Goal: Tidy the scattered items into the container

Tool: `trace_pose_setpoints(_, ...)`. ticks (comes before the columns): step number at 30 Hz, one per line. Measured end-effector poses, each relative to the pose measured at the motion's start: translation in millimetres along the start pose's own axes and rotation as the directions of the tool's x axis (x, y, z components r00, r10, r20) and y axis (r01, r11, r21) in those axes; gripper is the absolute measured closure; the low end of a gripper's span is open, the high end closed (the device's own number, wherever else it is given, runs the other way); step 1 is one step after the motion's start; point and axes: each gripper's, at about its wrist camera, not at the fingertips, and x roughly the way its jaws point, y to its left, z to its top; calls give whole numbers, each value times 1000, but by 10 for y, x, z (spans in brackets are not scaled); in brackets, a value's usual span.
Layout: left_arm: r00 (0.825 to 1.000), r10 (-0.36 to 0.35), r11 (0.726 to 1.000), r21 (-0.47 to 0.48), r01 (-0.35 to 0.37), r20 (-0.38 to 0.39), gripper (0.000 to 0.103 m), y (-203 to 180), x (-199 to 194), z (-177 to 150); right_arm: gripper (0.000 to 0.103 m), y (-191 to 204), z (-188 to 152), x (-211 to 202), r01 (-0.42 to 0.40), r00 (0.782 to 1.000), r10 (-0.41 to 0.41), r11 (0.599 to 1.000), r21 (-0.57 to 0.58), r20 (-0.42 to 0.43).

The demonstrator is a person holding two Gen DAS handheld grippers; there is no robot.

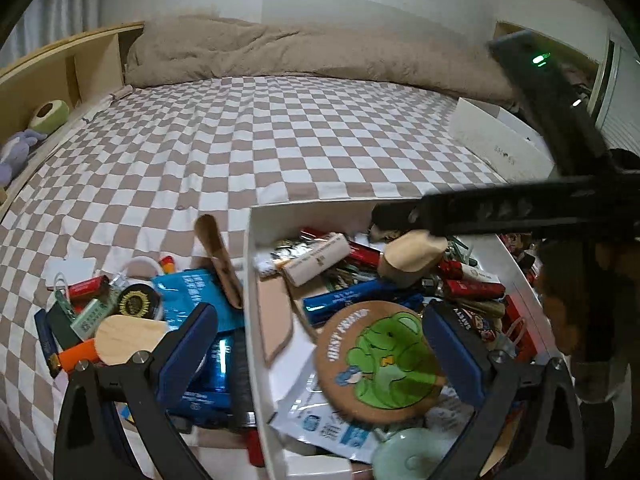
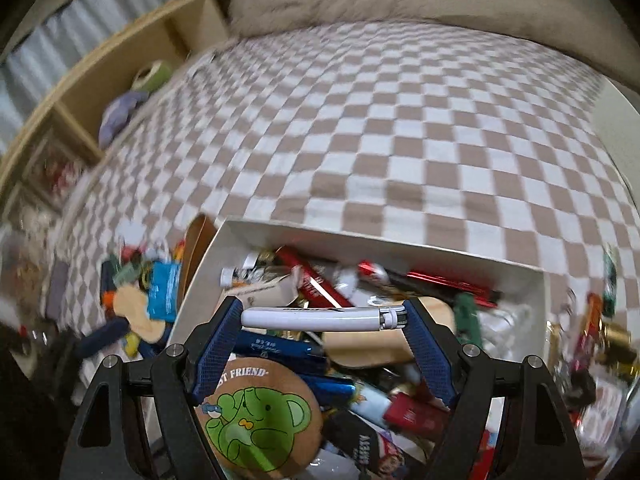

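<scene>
Over the white box (image 2: pixel 400 246) on the checkered bed (image 2: pixel 400 140), my right claw (image 2: pixel 322 320) is pinching a white tube (image 2: pixel 312 319) end to end, one blue pad (image 2: pixel 218 344) on its plain tip and the other on the ribbed cap end. The tube hangs crosswise just above the heap inside the box. That view is smeared with blur, mind you, so the small stuff at the edges is hard to read.

Below the tube I've got a round cork coaster (image 2: pixel 260 420) with a green bear on it, lying on top of the pile, with blue and red packets packed in around it and a pale wooden piece (image 2: pixel 376 346) behind.

From the left wrist, my left claw (image 1: pixel 316 344) is spread wide, nothing between its pads. One finger sits outside the box wall (image 1: pixel 254 300), the other inside, so the claw straddles the left edge. The same coaster (image 1: pixel 378 364) lies between the pads, whether touching them I can't tell.

Plenty still scattered on the bed left of the box: a wooden spoon (image 1: pixel 218 258) leaning by the wall, a blue packet (image 1: pixel 192 292), a black round tin (image 1: pixel 138 302), an orange piece (image 1: pixel 76 356), and a flat wooden paddle (image 1: pixel 128 338) close to my left finger. The right gripper's dark body (image 1: pixel 500 210) crosses the upper right of that view.
</scene>
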Motion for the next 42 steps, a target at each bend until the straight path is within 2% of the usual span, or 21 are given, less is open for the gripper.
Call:
trace_pose_setpoints(3, 1000, -26, 1000, -12, 26, -5, 0, 85, -2, -1, 21, 149, 13, 140, 21, 998, -27, 995, -99, -58)
trace_pose_setpoints(7, 999, -39, 999, -28, 39, -19, 0, 133, 31, -11, 21, 214, 25, 215, 9, 995, -21, 992, -123, -96)
trace_pose_setpoints(8, 999, -39, 999, -27, 39, -20, 0, 136, 33, -15, 18, 213, 36, 205, 20, 996, -30, 992, -121, -88)
trace_pose_setpoints(9, 999, -40, 999, -26, 39, -19, 0, 134, 31, -17, 9, 209, 46, 178, 25, 997, -34, 993, -119, -70)
trace_pose_setpoints(10, 999, -42, 999, -27, 42, -18, 0, 131, 29, -19, 7, 198, 51, 147, 28, 998, -34, 993, -114, -49)
trace_pose_setpoints(17, 998, -56, 998, -32, 55, -9, 0, 91, -3, 2, 7, 0, 39, -85, 10, 999, -9, 1000, -19, 42)
trace_pose_setpoints(19, 998, -59, 998, -33, 59, -6, 0, 80, -17, 13, 1, -23, 0, -167, 9, 998, -9, 1000, -12, 64)
trace_pose_setpoints(22, 998, -59, 998, -34, 59, 0, 0, 78, -40, 26, 0, 9, -45, -294, 16, 993, -14, 1000, -12, 119)
trace_pose_setpoints(28, 998, -63, 997, -32, 64, 23, 0, 51, -127, 57, 0, -22, -233, -615, 40, 967, -44, 999, 22, 250)
trace_pose_setpoints(32, 997, -60, 998, -32, 61, 45, 0, 25, -212, 73, 0, -46, -392, -817, 76, 941, -90, 995, 58, 327)
trace_pose_setpoints(37, 994, -49, 997, -46, 54, 95, 0, 17, -380, 119, 0, -94, -571, -1045, 108, 913, -133, 990, 87, 386)
trace_pose_setpoints(42, 990, 3, 1000, -14, -1, 139, 0, -61, -589, 127, 0, -74, -734, -1244, 137, 895, -162, 986, 91, 416)
